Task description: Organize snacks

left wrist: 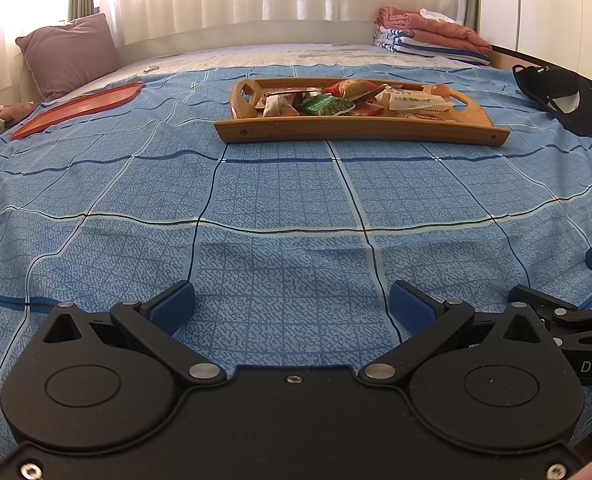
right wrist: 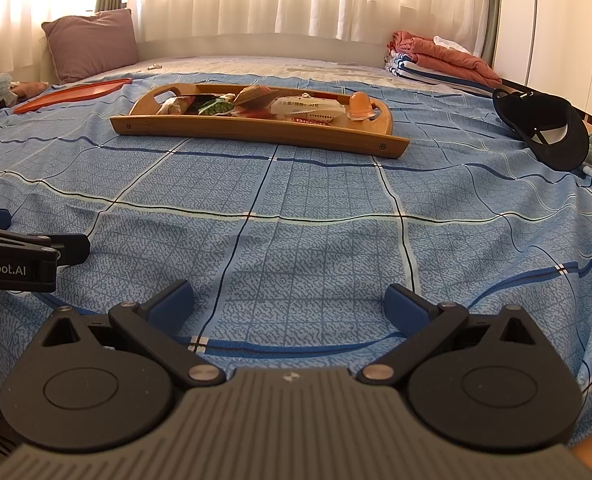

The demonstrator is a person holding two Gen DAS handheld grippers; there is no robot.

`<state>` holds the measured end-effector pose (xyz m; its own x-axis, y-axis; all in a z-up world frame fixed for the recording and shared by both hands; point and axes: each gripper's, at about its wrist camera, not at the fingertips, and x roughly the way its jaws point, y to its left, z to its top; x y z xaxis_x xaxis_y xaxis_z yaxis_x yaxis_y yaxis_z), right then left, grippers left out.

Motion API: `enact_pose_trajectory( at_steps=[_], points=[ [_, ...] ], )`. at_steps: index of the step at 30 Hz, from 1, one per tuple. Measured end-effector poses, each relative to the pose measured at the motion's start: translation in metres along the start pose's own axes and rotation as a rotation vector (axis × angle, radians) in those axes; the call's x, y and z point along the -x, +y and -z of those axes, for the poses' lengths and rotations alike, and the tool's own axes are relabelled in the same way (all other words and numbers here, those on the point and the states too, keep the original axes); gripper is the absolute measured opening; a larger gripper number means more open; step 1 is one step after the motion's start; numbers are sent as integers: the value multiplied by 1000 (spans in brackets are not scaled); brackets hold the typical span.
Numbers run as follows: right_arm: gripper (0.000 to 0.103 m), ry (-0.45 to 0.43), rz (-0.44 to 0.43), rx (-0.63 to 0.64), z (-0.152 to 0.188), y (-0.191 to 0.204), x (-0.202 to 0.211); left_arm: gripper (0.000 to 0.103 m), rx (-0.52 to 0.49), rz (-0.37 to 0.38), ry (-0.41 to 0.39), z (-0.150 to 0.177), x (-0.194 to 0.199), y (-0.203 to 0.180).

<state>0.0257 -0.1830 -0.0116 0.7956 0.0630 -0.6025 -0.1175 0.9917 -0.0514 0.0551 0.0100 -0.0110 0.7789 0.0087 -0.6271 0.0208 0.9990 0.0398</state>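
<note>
A wooden tray (left wrist: 360,127) (right wrist: 255,130) with handle cut-outs lies on the blue checked bedspread and holds several wrapped snacks: a green packet (left wrist: 328,105) (right wrist: 214,108), a white packet (left wrist: 414,102) (right wrist: 308,107), and an orange jelly cup (right wrist: 360,105). An empty red tray (left wrist: 79,108) (right wrist: 71,94) lies to its far left. My left gripper (left wrist: 291,306) is open and empty over the near bedspread. My right gripper (right wrist: 289,304) is open and empty beside it. Both are well short of the tray.
A black cap (left wrist: 556,96) (right wrist: 544,132) lies at the right edge of the bed. Folded pink and striped cloths (left wrist: 432,38) (right wrist: 444,60) sit at the far right. A mauve pillow (left wrist: 69,52) (right wrist: 91,44) leans at the far left under white curtains.
</note>
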Motion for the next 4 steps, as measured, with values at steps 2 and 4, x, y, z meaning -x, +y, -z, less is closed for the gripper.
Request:
enact_pose_trajectory(
  at_steps=[2, 4],
  points=[
    [103, 0, 0, 0, 0, 0, 0, 103, 1, 0, 1, 0, 0, 0],
    [103, 0, 0, 0, 0, 0, 0, 103, -1, 0, 0, 0, 0, 0]
  ],
)
